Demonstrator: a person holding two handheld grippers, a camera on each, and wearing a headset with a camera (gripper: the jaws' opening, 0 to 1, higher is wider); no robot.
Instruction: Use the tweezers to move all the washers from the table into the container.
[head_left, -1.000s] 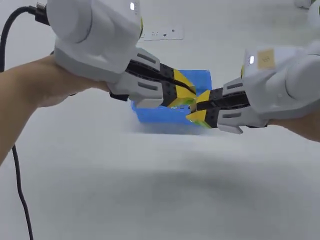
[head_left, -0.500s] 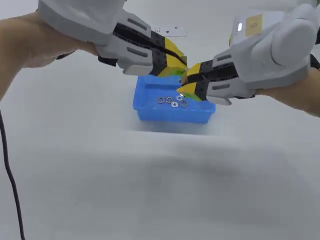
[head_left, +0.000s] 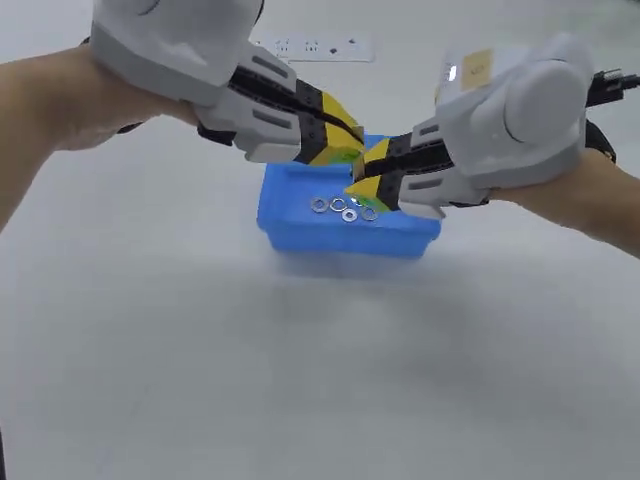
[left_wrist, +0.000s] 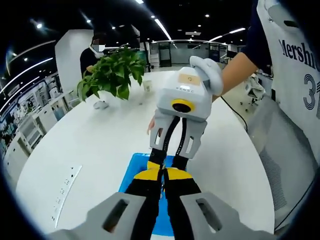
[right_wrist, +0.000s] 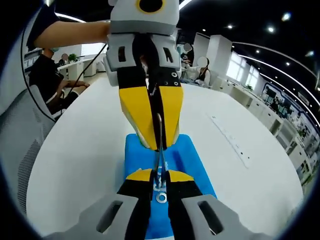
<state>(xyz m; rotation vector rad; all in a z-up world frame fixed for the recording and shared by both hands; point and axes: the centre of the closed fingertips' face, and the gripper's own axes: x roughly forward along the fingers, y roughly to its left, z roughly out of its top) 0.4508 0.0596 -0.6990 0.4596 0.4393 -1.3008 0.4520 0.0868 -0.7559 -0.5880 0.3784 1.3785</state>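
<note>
The container (head_left: 300, 228) is set on the table (head_left: 200, 380), with the washers (head_left: 345, 208) grouped inside it near the middle. The left gripper (head_left: 348, 152) is positioned above the container's far left part and the right gripper (head_left: 363, 186) above its right part, tip to tip. The tweezers (right_wrist: 159, 165) are clamped between both sets of jaws, directly over the container. A socket strip (head_left: 315, 47) is located on the table behind the container. In the left gripper view, a plant (left_wrist: 112, 72) is placed at the far end of the table.
</note>
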